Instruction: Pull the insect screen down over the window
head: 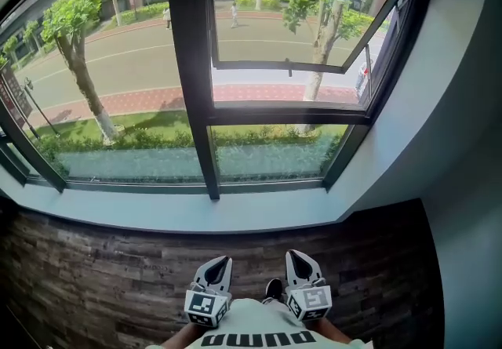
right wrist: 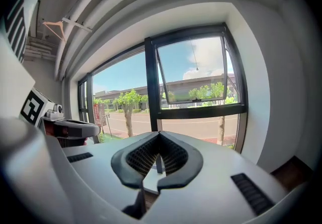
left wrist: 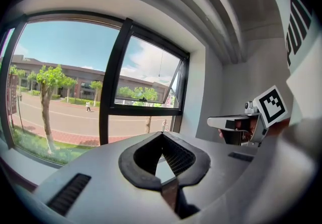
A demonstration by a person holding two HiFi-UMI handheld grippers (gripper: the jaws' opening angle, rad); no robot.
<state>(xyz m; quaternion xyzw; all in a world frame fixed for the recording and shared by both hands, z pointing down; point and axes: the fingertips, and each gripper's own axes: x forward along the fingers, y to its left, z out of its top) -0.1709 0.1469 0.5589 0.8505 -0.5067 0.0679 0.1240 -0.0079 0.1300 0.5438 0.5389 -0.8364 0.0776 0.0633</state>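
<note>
Screen not yet down: no mesh shows across the window (head: 188, 65), which fills 12 o'clock in the head view. The screen itself is out of sight, presumably rolled up at the frame's top. The only likely sign of it is a thin cord (right wrist: 194, 59) with a small knob at its end. It hangs in the upper right opening at 1 o'clock, where a sash (head: 290, 66) stands tilted outward.

The left gripper (head: 223, 262) and right gripper (head: 294, 256) sit side by side at 6 o'clock, close to the person's body. Both have jaws pressed together on nothing, and both are well apart from the glass, with the pale sill (head: 235, 218) between.

The risks from here are a matter of judgement. The cord is fine and hangs free, so the jaws may close beside it or let it slip. A pull off to one side could drag the screen down crooked and jam it in its tracks. A lost grip partway could let it spring back up. The reach over the sill to a high pull may also strain the hold.
</note>
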